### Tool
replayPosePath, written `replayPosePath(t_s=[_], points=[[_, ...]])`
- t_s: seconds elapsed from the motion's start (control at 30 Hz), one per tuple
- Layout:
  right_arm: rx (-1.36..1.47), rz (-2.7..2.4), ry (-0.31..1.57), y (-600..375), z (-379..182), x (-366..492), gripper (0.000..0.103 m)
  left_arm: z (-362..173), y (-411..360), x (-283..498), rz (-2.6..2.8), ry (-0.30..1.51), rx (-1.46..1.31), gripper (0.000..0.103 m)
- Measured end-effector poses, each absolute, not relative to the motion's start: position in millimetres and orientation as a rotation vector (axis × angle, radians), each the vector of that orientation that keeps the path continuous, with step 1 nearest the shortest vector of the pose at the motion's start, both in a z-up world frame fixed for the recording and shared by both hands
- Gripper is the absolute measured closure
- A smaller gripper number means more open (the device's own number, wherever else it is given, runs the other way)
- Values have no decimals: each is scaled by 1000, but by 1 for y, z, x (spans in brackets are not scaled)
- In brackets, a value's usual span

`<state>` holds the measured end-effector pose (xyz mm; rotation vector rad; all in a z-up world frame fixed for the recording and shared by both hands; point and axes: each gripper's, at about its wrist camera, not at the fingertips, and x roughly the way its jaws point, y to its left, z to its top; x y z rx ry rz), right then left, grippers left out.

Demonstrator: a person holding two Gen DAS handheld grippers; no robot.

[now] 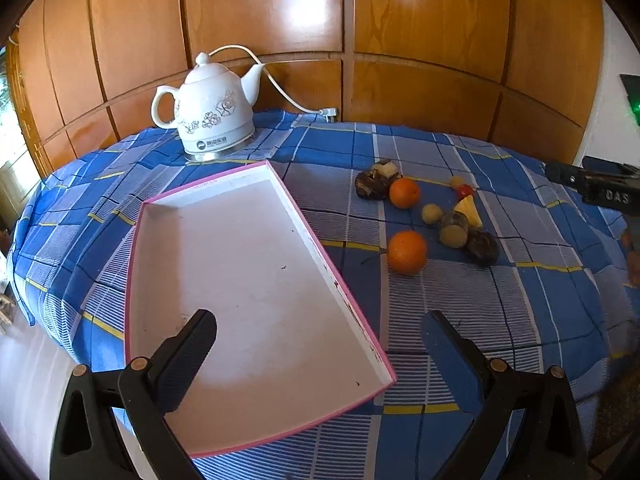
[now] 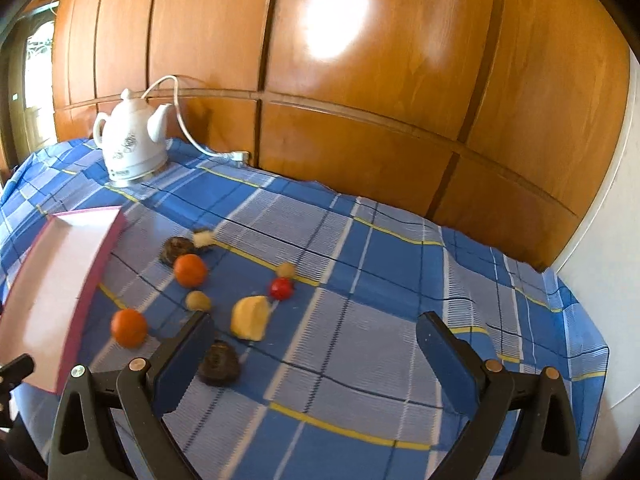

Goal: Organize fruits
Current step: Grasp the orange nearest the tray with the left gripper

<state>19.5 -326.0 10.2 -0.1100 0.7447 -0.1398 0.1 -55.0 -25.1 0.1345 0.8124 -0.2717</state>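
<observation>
Here both tongs, left (image 1: 320, 344) and right (image 2: 316, 340), gape wide, empty; fruits (image 1: 407, 251) lie beside the tray (image 1: 248, 264).

Fruits (image 1: 406, 193) right of tray (image 1: 256, 264)

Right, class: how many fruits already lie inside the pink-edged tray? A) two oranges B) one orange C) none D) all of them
C: the pink-edged tray shows only bare white floor, while both oranges and the other pieces sit on the blue checked cloth beside it.
</observation>
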Motion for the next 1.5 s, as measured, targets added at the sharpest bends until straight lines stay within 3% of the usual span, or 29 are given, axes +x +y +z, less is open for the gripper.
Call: replayPosePath(t_s=[0.17, 0.27, 0.33, 0.53, 0.7, 0.8, 1.17, 1.2, 1.3, 1.4, 1.5], points=[[26, -183, 798, -366, -9, 32, 3, -26, -59, 4, -309, 829, 147, 2], [148, -177, 852, -383, -17, 36, 8, -26, -62, 11, -347, 856, 136, 13], [193, -187, 860, -390, -19, 37, 10, -26, -65, 17, -375, 878, 122, 25], [281, -178, 885, -397, -22, 37, 24, -25, -81, 29, -443, 921, 130, 38], [275, -155, 885, -392, -20, 39, 31, -28, -101, 42, -483, 946, 173, 43], [280, -141, 888, -391, -20, 39, 33, -35, -116, 59, -509, 984, 186, 52], [317, -93, 916, -388, -24, 42, 35, -73, -158, 102, -515, 1065, 258, 51], [313, -90, 918, -386, -24, 43, 36, -78, -158, 105, -516, 1078, 251, 60], [304, -90, 926, -385, -26, 43, 47, -78, -153, 104, -518, 1052, 219, 67], [301, -76, 940, -383, -28, 45, 56, -71, -144, 97, -519, 1029, 167, 67], [291, -44, 963, -377, -32, 47, 57, -63, -140, 84, -528, 999, 158, 67]])
